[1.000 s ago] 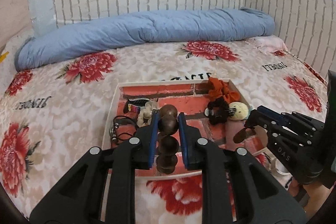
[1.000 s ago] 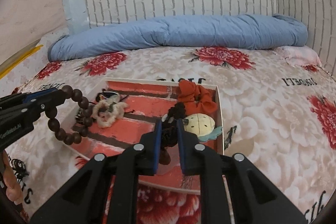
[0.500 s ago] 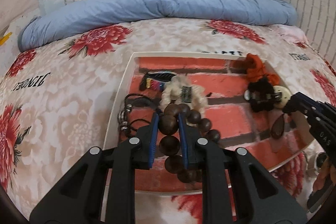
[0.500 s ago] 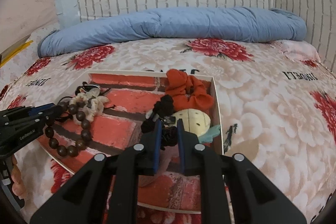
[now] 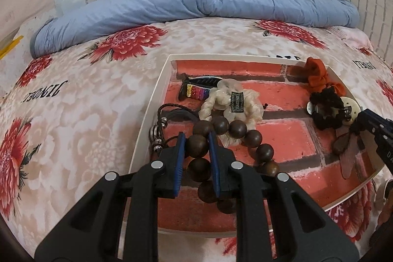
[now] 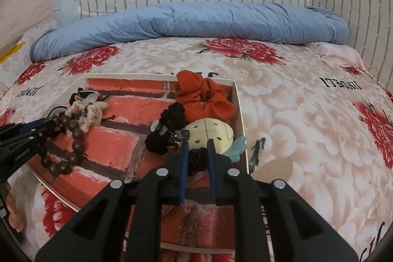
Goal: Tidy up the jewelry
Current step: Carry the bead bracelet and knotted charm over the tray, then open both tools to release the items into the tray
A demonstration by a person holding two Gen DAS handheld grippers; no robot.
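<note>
While the left gripper (image 5: 196,139) sits low over the shallow white-rimmed tray w/ brick-print floor (image 5: 157,90), its blue-padded jaws are clamped on one bead of the dark brown wooden bead bracelet (image 5: 245,136); rest of the loop lies on the tray floor, curving right & back under the gripper. Bracelet touches the cream braided rope scrunchie w/ small dark tag (image 5: 231,102) just behind it. Thin black cord w/ silver beads (image 5: 159,124) lies by the tray's left wall, rainbow-striped clip (image 5: 194,91) further back.

Right gripper (image 6: 197,144) at the tray's right side, jaws pinched on a black frilly scrunchie (image 6: 196,158). Just ahead: cream round ladybird-shaped clip (image 6: 211,134), another black scrunchie (image 6: 169,129), orange fabric scrunchie (image 6: 201,97) in the back right corner. Tray rests on a floral bedspread (image 6: 307,114); rolled blue quilt (image 6: 191,21) along the headboard.
</note>
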